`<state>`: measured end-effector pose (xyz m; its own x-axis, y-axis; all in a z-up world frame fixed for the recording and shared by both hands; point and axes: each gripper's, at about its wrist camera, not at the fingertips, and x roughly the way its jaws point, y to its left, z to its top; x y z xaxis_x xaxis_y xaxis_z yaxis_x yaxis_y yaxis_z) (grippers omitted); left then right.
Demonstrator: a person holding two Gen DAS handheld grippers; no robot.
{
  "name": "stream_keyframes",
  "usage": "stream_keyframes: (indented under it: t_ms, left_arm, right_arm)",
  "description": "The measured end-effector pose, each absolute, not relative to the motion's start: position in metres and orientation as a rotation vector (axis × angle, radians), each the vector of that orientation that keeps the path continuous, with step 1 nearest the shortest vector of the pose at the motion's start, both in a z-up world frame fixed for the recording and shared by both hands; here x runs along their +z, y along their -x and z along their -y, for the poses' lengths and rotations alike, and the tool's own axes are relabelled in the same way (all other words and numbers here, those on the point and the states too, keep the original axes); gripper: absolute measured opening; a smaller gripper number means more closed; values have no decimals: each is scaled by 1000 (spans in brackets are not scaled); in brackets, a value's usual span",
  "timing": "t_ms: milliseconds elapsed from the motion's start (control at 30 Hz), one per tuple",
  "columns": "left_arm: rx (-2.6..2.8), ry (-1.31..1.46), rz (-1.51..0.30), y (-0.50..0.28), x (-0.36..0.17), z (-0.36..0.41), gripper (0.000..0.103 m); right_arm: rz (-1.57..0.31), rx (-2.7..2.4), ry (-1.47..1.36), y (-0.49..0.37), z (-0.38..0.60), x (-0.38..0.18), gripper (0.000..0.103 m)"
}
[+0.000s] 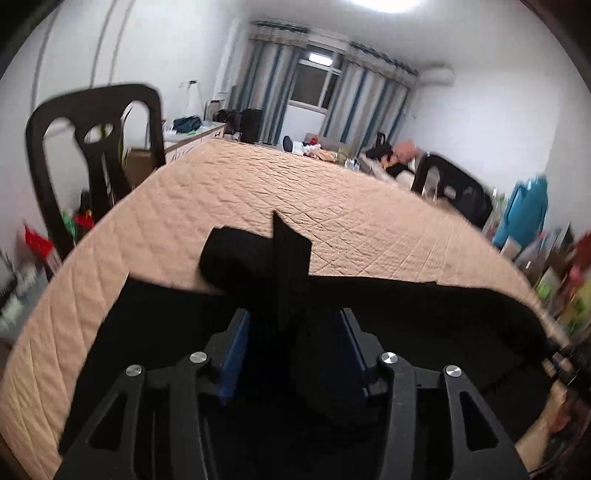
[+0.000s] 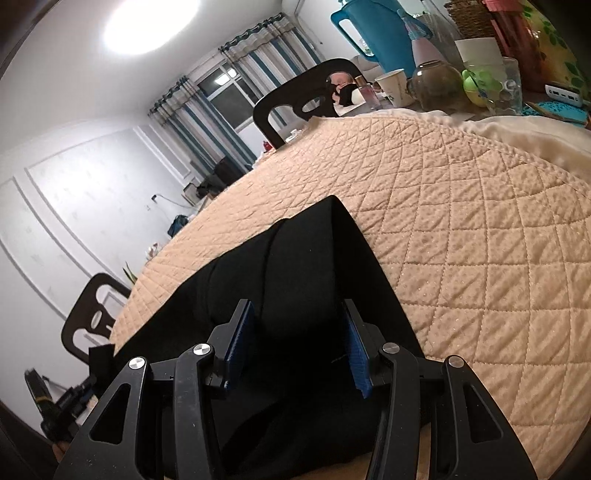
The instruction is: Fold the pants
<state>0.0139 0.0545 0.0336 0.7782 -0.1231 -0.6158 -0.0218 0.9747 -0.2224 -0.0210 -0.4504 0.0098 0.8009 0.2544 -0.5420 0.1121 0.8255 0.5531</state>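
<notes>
Black pants (image 1: 424,306) lie across the near part of a beige quilted cover (image 1: 277,184). One end is folded over into a thick dark flap (image 1: 236,254). My left gripper (image 1: 293,317) hovers over them with its jaws apart. A stiff fold of the black fabric (image 1: 290,254) stands up between the blue pads (image 1: 236,343), and the pads do not press on it. In the right wrist view the pants (image 2: 314,251) run away from me toward a corner. My right gripper (image 2: 297,310) stands wide open over them, with the cloth lying below and between its fingers (image 2: 356,354).
Black plastic chairs stand at the left (image 1: 96,147) and far right (image 1: 454,184) of the covered table. Beyond the cover's right edge (image 2: 517,155) are a blue jug (image 2: 369,33), a paper cup (image 2: 393,86), a glass jar (image 2: 432,85) and other clutter. Bare quilt (image 2: 461,240) stretches beyond the pants.
</notes>
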Motion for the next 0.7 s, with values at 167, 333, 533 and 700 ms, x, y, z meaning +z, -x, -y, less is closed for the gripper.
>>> stream_keyframes:
  t_ms: [167,333,533,700]
  left_arm:
    - [-65,143,-686,-25,36,-40,5]
    - [-74,230,-570,-2,70,-60,5]
    - [-69,350,-465,48,93,-94,5]
    - [-35,409,-529,65,59,-112,5]
  right_arm:
    - [-662,85,-554,18,447,13,17]
    - [-620,130,-568,24,458,33,9]
    - [-568,165,-617,42,474,59,9]
    - [-616,132,-702,60,489,43,9]
